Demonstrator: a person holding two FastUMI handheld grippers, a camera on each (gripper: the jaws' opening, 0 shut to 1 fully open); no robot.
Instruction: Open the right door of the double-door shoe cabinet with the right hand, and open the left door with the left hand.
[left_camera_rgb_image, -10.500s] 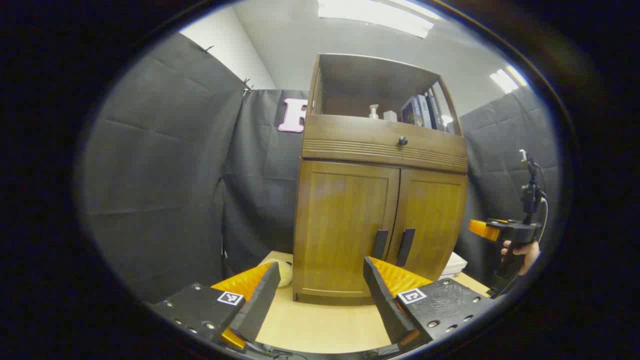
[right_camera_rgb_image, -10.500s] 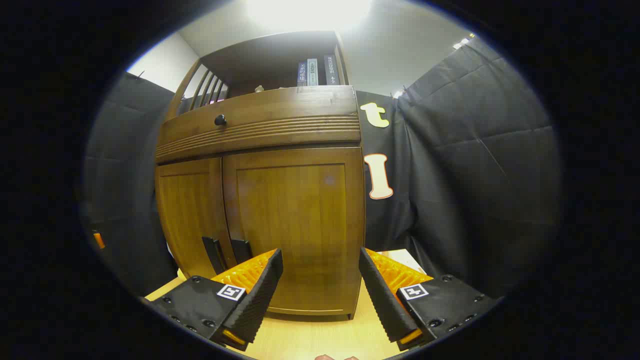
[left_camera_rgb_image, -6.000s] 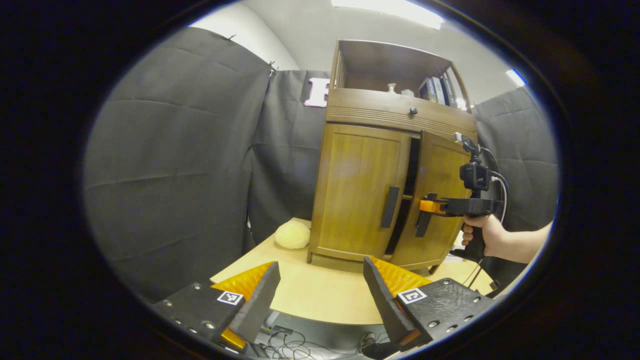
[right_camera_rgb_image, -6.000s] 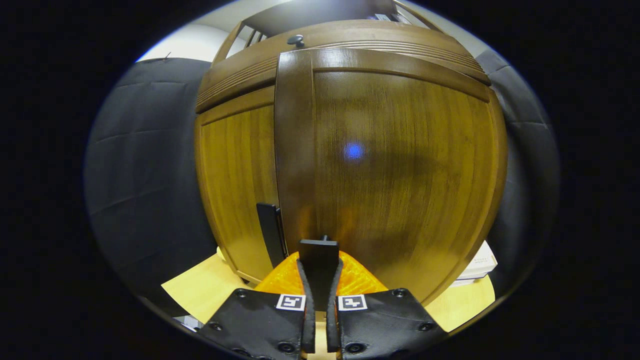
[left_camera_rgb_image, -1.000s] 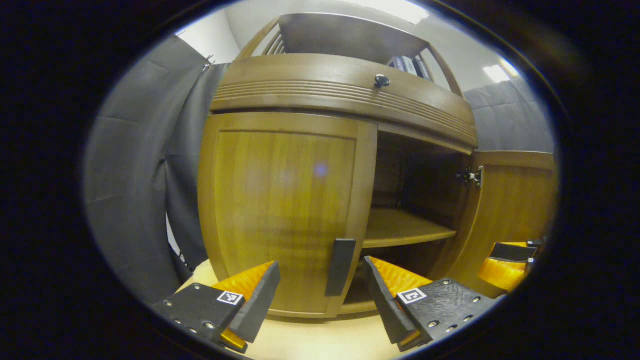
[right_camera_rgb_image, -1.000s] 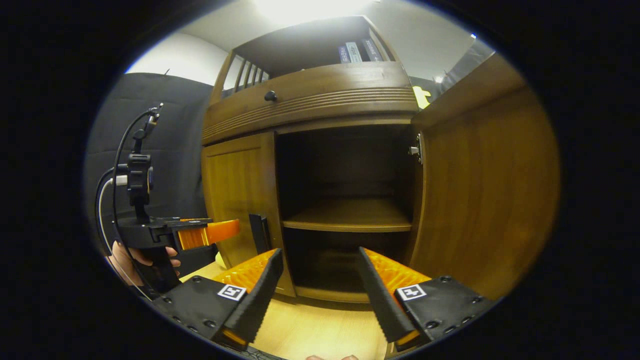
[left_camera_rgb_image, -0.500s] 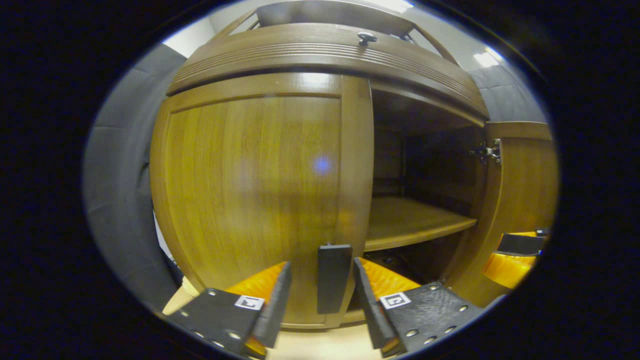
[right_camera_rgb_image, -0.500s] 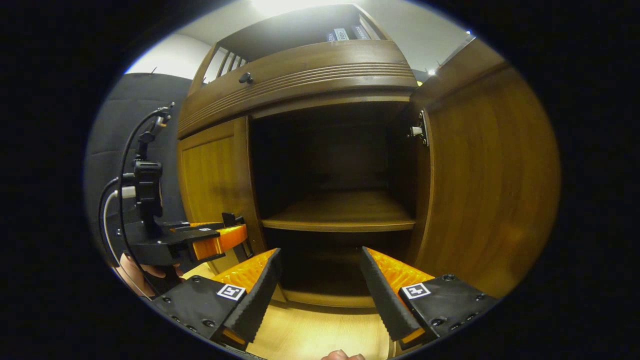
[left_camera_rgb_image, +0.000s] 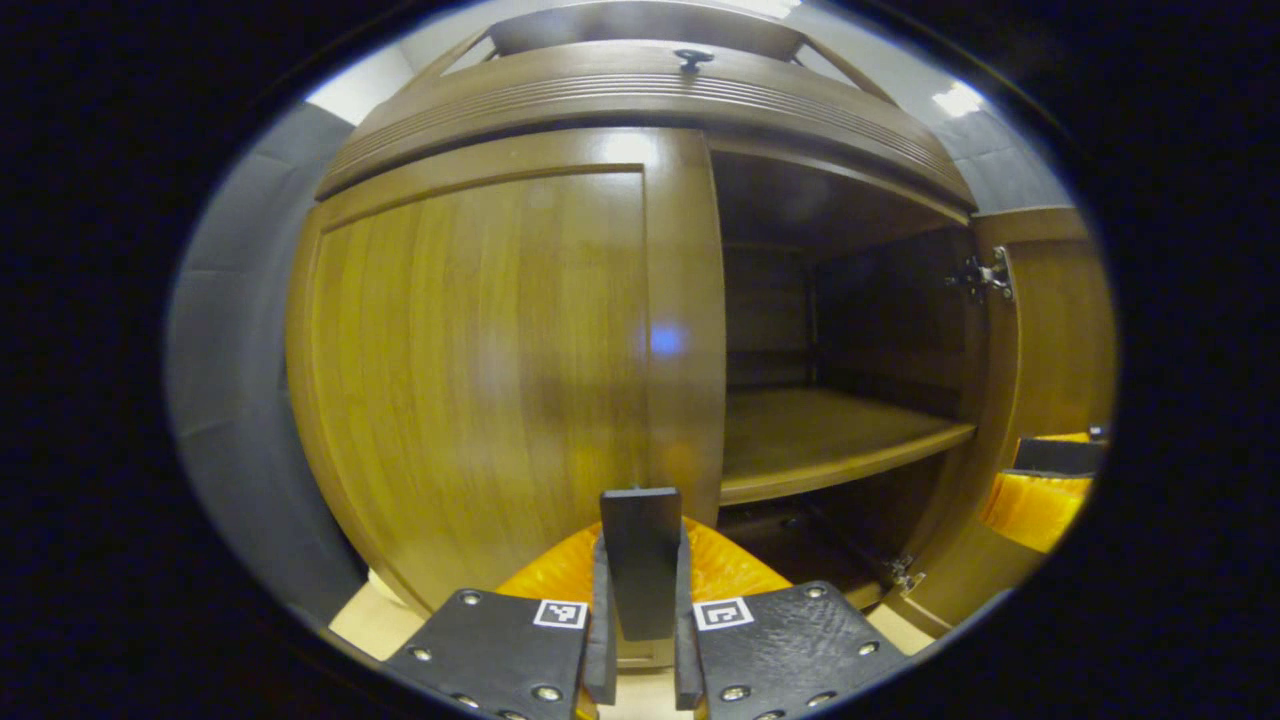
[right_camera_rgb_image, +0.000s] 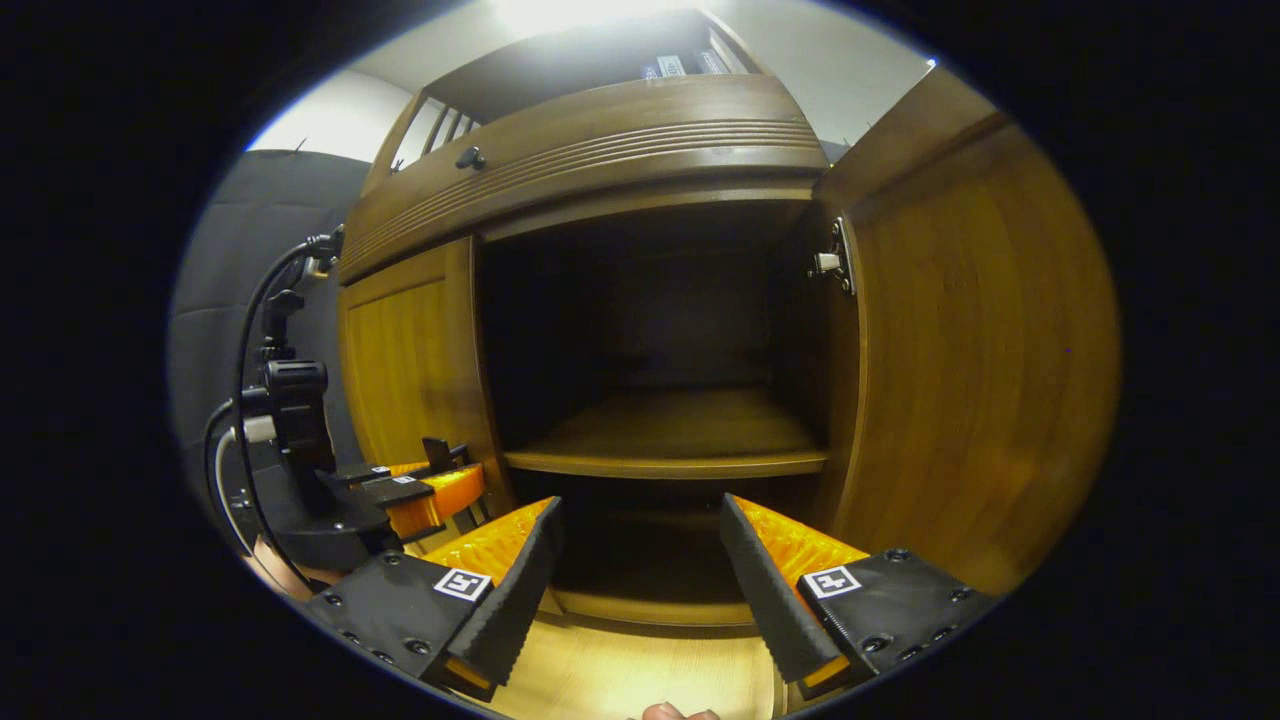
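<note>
Brown wooden double-door shoe cabinet (left_camera_rgb_image: 640, 95): right door (right_camera_rgb_image: 985, 370) swung wide, my right tool (right_camera_rgb_image: 640, 580) spread empty; left door (left_camera_rgb_image: 480, 360) closed, its flat black handle (left_camera_rgb_image: 640, 560) clamped by my left tool (left_camera_rgb_image: 640, 670); I should pull along the hinge arc.

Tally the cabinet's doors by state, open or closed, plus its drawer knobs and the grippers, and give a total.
Open doors: 1, the right door
Closed doors: 1, the left door, its handle clamped by the left gripper
Drawer knobs: 1, the knob
Grippers: 2, the left gripper and the open right gripper
Total: 5
</note>
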